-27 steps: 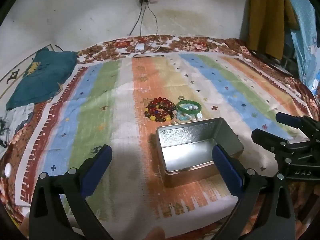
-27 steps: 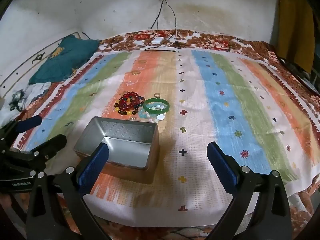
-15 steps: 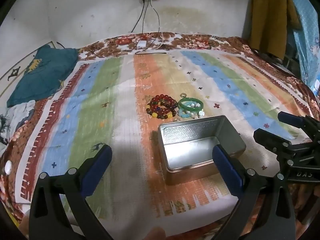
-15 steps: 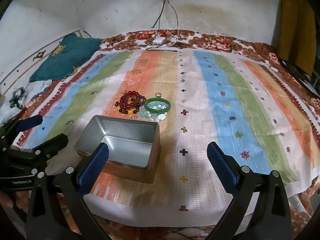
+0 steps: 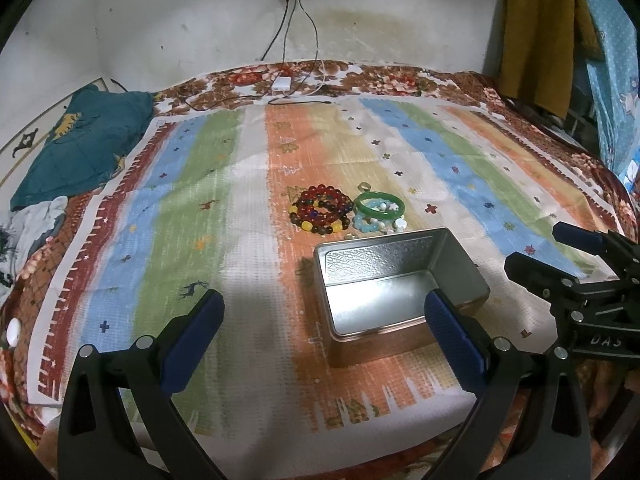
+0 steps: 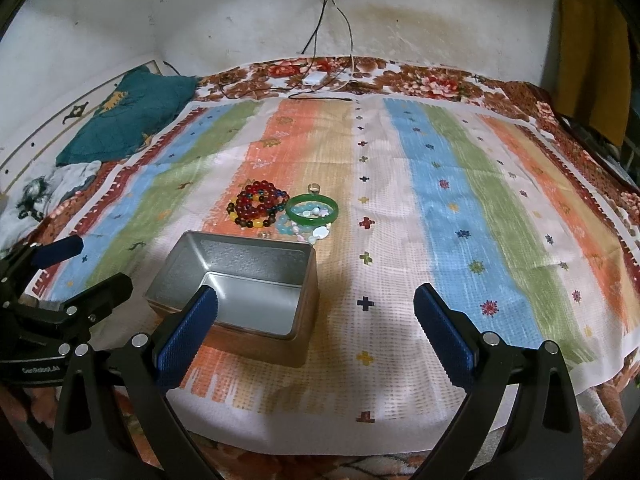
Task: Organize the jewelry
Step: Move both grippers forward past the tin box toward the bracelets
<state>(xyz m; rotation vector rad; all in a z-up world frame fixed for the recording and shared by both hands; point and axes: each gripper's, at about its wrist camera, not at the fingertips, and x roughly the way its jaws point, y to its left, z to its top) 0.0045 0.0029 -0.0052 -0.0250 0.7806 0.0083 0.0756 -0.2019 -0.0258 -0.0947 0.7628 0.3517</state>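
Note:
An open, empty metal tin [image 5: 394,284] [image 6: 240,284] sits on the striped cloth. Just beyond it lie red and yellow bead bracelets [image 5: 321,213] [image 6: 257,205], a green bangle [image 5: 379,204] [image 6: 312,208] with pale blue and white beads inside and beside it, and a small ring [image 5: 364,187] [image 6: 315,188]. My left gripper [image 5: 322,324] is open and empty, held near the tin's front. My right gripper [image 6: 316,320] is open and empty, to the right of the tin's front. Each gripper shows at the edge of the other's view.
The striped cloth [image 5: 200,208] covers a floral bedspread. A teal cushion [image 5: 84,144] and white clothes lie at the far left. A white charger [image 5: 281,85] with cables lies at the back by the wall. A mustard garment [image 5: 536,36] hangs at the right.
Both views have tilted or drawn back slightly, so the tin and jewelry sit a little lower in frame. Nothing was grasped; both grippers stay open.

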